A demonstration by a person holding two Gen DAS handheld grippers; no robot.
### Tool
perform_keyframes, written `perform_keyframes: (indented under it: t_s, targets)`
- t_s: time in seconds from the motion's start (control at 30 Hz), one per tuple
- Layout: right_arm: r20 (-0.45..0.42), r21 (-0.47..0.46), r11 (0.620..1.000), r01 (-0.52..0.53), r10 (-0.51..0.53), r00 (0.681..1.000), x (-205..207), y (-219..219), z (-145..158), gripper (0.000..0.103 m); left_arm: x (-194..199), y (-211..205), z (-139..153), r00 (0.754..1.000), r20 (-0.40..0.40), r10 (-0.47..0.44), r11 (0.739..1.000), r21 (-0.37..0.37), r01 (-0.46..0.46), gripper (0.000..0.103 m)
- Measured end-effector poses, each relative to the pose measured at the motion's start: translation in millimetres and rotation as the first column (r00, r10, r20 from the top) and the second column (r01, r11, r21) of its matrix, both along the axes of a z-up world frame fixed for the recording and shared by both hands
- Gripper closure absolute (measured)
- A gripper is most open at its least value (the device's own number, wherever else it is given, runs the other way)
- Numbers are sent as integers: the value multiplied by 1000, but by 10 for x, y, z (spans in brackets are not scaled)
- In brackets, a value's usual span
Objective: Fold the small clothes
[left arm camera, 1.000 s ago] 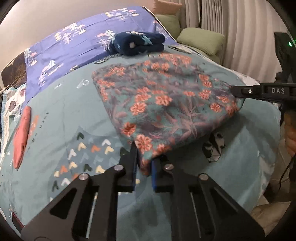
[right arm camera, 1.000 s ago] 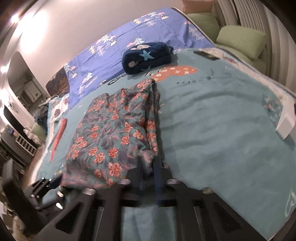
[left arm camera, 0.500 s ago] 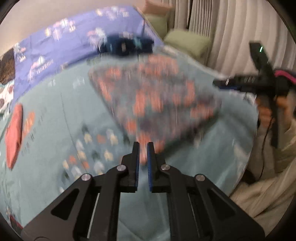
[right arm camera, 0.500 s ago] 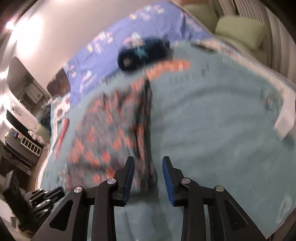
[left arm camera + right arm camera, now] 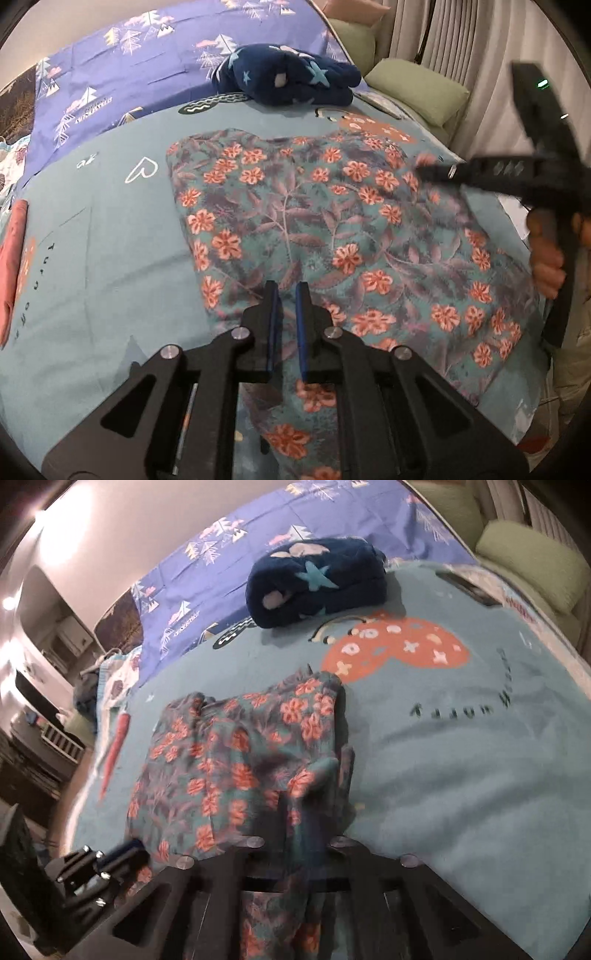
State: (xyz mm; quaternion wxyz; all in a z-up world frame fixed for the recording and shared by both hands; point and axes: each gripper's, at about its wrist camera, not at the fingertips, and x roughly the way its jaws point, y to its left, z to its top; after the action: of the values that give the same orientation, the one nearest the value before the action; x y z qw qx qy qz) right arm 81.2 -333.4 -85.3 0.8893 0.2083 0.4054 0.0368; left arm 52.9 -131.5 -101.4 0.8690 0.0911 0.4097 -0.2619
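Observation:
A floral cloth with orange flowers lies spread on the teal bedspread. My left gripper stands over the cloth's near part with its blue pads almost together. Cloth shows in the narrow gap and runs on under the fingers toward the camera. In the right wrist view the same cloth is bunched along its right edge. My right gripper is blurred and shut, with cloth caught between its fingers and hanging below them. From the left wrist view, the right gripper reaches the cloth's far right edge, held by a hand.
A rolled navy blanket with stars lies behind the cloth. Green pillows and curtains stand at the back right, a purple sheet at the back left. The bed's edge drops off at the right. The left gripper shows at the cloth's near-left corner.
Both grippers have moved forward, so the cloth now reaches under them. The right jaws opened half a second ago and have closed again on the cloth. The left jaws stayed nearly together.

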Motion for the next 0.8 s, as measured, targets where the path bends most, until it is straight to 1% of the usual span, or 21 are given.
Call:
perform_keyframes:
  t_s: [0.03, 0.07, 0.1, 0.13, 0.17, 0.2, 0.23, 0.27, 0.3, 0.33, 0.37, 0.4, 0.43, 0.47, 0.5, 0.57, 0.63, 0.7, 0.73, 0.77, 0.8]
  targets:
    - [90, -31, 1000, 2, 0, 996, -117, 32, 145, 99, -38, -4, 7, 1000, 23, -8, 1000, 12, 8, 92]
    - [150, -60, 998, 6, 3, 989, -207, 63, 247, 99, -75, -12, 6, 999, 44, -14, 1000, 27, 13, 92]
    - [196, -89, 996, 15, 3, 981, -286, 76, 321, 99, -97, -13, 1, 998, 56, -17, 999, 33, 16, 92]
    - [186, -99, 995, 19, 0, 983, -286, 58, 293, 99, -116, -11, -4, 998, 64, -19, 999, 38, 17, 92]
    - [132, -115, 993, 13, 2, 991, -222, 34, 194, 99, -125, -8, -7, 998, 67, -19, 999, 40, 16, 92]
    - [44, -138, 990, 9, -3, 999, -116, -8, 30, 99, -113, -6, 0, 998, 66, -19, 999, 38, 16, 92]
    - [-80, -151, 988, 22, -34, 996, 14, -99, -229, 92, -104, -2, 8, 998, 61, -18, 999, 35, 16, 92]
    - [-113, -135, 990, 38, -53, 992, 38, -169, -327, 93, -95, 8, 21, 998, 56, -16, 999, 30, 14, 92]
    - [-99, -76, 996, 41, -49, 994, 20, -264, -356, 93, -87, 19, 36, 999, 50, -15, 1000, 23, 14, 92]
    - [-71, -24, 999, 45, -47, 996, -12, -343, -308, 89, -86, 52, 71, 999, 39, -18, 1000, 8, 18, 91]
    - [-32, 12, 999, 51, -51, 998, -45, -419, -213, 79, -43, 60, 88, 999, 30, -23, 1000, -3, 23, 89]
    - [9, 28, 998, 53, -53, 999, -67, -475, -119, 73, -16, 77, 125, 999, 19, -27, 999, -18, 27, 80]
    - [43, 36, 998, 47, -49, 998, -58, -516, -28, 57, 22, 96, 176, 1000, 15, -26, 999, -35, 26, 68]
    - [55, 46, 999, 30, -33, 998, -2, -549, 26, 51, 68, 112, 226, 1000, 26, -15, 999, -49, 17, 62]
    - [51, 60, 998, 11, -14, 999, 86, -570, 50, 51, 113, 132, 286, 999, 50, 6, 998, -57, -3, 56]
    - [6, 104, 994, -15, 14, 1000, 352, -619, 6, 51, 244, 170, 387, 995, 86, 51, 997, -64, -45, 54]
    - [-62, 137, 990, -37, 46, 997, 609, -619, -115, 51, 417, 177, 398, 994, 84, 63, 996, -62, -58, 40]
    - [-98, 154, 987, -48, 64, 993, 723, -546, -207, 51, 567, 172, 342, 993, 78, 86, 996, -34, -84, 40]
    - [-104, 156, 986, -59, 75, 992, 793, -494, -252, 51, 665, 164, 288, 994, 61, 92, 996, -12, -91, 40]
    - [-100, 150, 986, -70, 86, 991, 830, -452, -274, 60, 747, 162, 238, 994, 44, 101, 995, 0, -101, 40]
    - [-76, 127, 988, -88, 99, 992, 851, -380, -242, 75, 828, 178, 197, 993, 29, 114, 993, 3, -115, 40]
